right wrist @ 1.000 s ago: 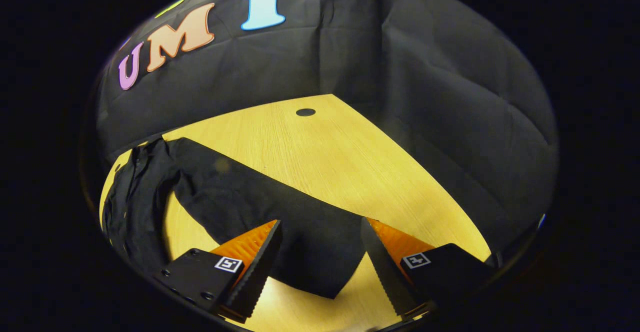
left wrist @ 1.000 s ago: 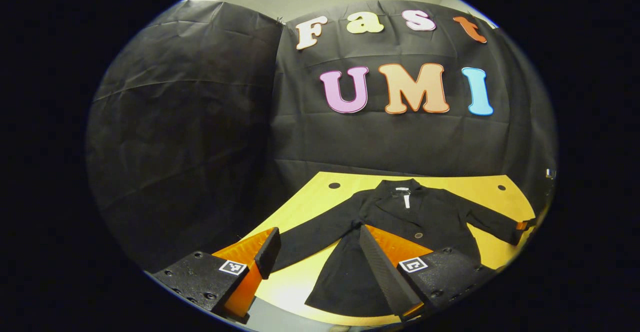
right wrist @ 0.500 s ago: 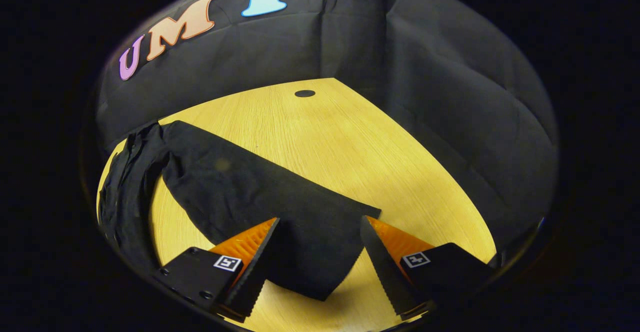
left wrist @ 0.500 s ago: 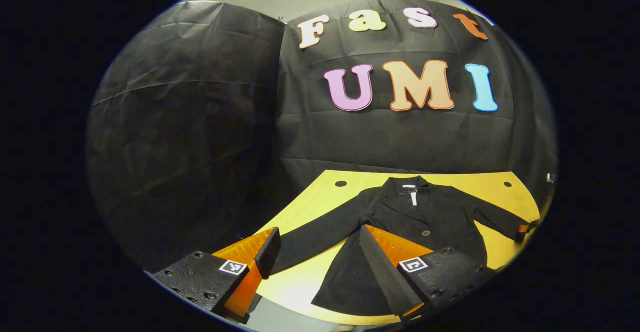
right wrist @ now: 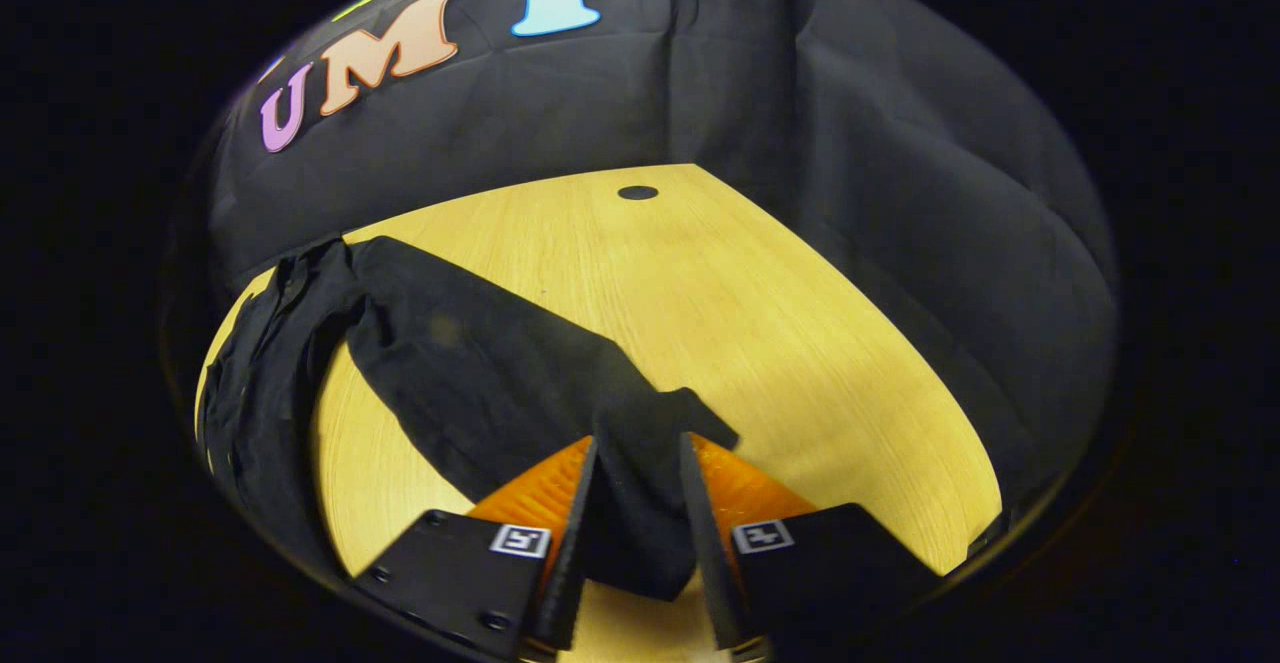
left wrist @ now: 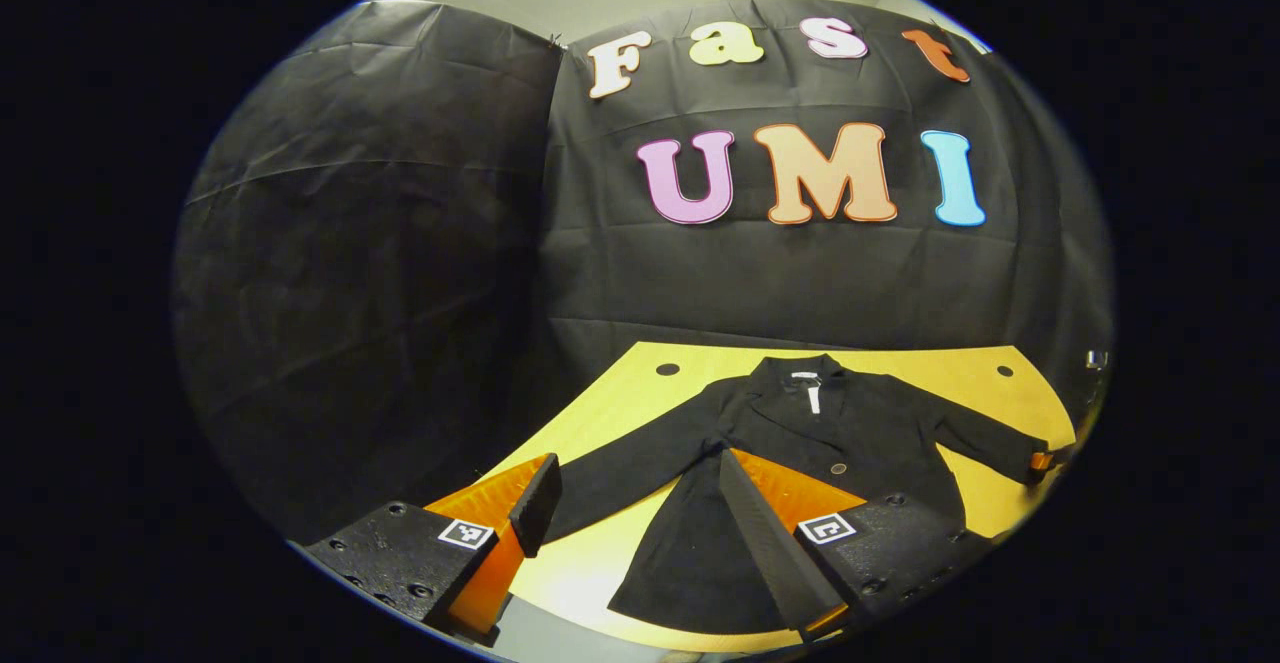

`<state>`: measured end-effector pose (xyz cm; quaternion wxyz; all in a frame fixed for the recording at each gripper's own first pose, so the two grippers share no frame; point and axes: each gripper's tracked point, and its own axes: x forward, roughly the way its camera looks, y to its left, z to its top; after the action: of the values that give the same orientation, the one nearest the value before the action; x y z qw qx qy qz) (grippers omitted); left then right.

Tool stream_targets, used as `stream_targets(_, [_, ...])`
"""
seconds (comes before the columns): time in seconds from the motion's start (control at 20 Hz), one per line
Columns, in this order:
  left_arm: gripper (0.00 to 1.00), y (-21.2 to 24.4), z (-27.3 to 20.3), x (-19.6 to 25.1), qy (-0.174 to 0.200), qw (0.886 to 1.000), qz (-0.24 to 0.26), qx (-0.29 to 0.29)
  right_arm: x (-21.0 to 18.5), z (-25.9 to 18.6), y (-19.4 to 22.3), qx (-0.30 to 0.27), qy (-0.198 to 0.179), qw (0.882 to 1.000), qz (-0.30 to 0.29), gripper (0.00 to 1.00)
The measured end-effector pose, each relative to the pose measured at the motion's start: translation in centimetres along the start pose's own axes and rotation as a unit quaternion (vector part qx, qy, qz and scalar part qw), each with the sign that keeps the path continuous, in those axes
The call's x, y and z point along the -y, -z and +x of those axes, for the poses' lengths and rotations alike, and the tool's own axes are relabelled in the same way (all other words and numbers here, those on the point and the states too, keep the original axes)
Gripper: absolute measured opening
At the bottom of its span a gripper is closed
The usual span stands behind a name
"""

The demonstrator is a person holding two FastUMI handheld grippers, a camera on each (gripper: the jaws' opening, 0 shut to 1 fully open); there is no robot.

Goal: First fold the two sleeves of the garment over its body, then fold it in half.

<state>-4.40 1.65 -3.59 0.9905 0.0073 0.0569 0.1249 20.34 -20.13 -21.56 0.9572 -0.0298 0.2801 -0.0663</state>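
A black jacket (left wrist: 830, 433) lies spread face up on the yellow wooden table (left wrist: 600, 413), collar toward the back wall. In the left gripper view, my left gripper (left wrist: 640, 528) hangs open above the near table edge. One sleeve (left wrist: 640, 463) runs across the gap between its fingers without touching them. At the far sleeve's cuff, the right gripper (left wrist: 1040, 461) shows small. In the right gripper view, my right gripper (right wrist: 635, 543) is shut on that sleeve's cuff (right wrist: 640, 463), and the cloth bunches between the fingers. The sleeve (right wrist: 480, 363) leads back to the rumpled body (right wrist: 250, 383).
Round dark holes sit near the table's back corners (left wrist: 667, 369) (left wrist: 1004, 370) (right wrist: 637, 192). Black cloth walls close in the table at the back and both sides. Bare wood (right wrist: 760, 323) stretches to the right of the gripped sleeve.
The right gripper's fingers have closed from wide open onto the sleeve cuff, crumpling its end. The left gripper stays open and has only drifted slightly.
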Motion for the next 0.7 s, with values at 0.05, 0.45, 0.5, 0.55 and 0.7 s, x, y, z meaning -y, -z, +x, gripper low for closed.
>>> stream_targets(0.05, [0.99,0.2,-0.1,0.1,0.001,1.000,-0.001,-0.001,-0.3,0.0,0.0,-0.001,-0.001,1.000,-0.007,0.39])
stream_targets(0.45, [0.99,0.6,-0.6,-0.3,-0.009,1.000,-0.012,-0.005,-0.9,-0.4,0.1,-0.005,0.010,0.999,-0.040,0.00])
stream_targets(0.5, [0.99,0.8,-0.7,-0.3,-0.009,1.000,-0.014,-0.006,-0.9,-0.4,0.2,-0.006,0.010,0.999,-0.038,0.03])
stream_targets(0.55, [0.99,0.9,-0.8,-0.3,-0.010,1.000,-0.015,-0.007,-0.9,-0.4,0.1,-0.006,0.011,0.999,-0.037,0.00])
stream_targets(0.7, [0.94,1.2,-1.0,-0.2,-0.013,1.000,-0.022,-0.011,-0.9,-0.4,0.2,-0.005,0.016,0.999,-0.037,0.03])
